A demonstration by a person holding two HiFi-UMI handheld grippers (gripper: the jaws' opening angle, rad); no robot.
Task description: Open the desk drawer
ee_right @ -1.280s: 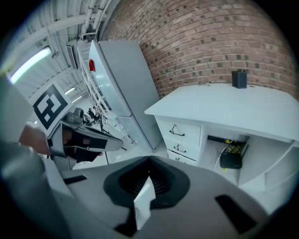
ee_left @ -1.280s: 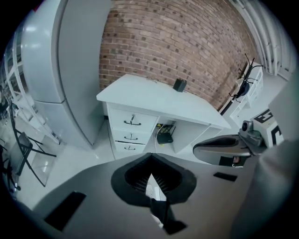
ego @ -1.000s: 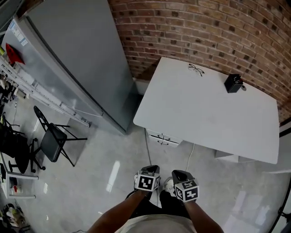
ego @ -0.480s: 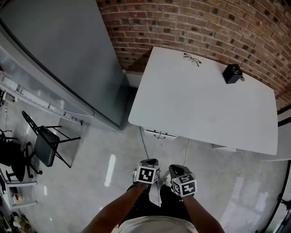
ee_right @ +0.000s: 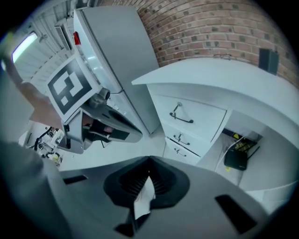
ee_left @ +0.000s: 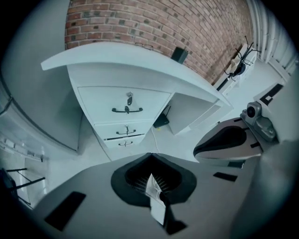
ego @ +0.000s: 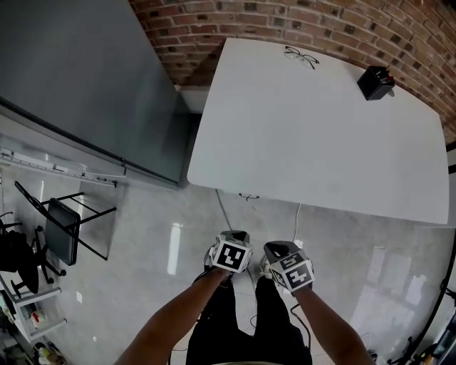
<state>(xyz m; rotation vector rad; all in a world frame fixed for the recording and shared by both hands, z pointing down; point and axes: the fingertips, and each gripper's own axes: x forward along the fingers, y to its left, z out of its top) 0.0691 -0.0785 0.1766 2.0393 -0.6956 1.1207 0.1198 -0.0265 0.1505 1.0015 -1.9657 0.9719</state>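
step: approach | left gripper [ee_left: 152, 181] and right gripper [ee_right: 148, 187]: jaws clenched, empty | desk drawer [ee_left: 122, 101]: closed, under white surface [ego: 320, 128], well apart from both | next: likely part jaws, grasp handle [ee_left: 126, 110], pull

A loft-style office or studio workspace.
Bare brick wall [ego: 285, 21] behind a white table [ego: 313, 142] with a drawer unit [ee_left: 122, 117], eyeglasses [ego: 301, 55] on top, a black folding chair [ego: 61, 239] on the polished grey floor [ego: 142, 235].
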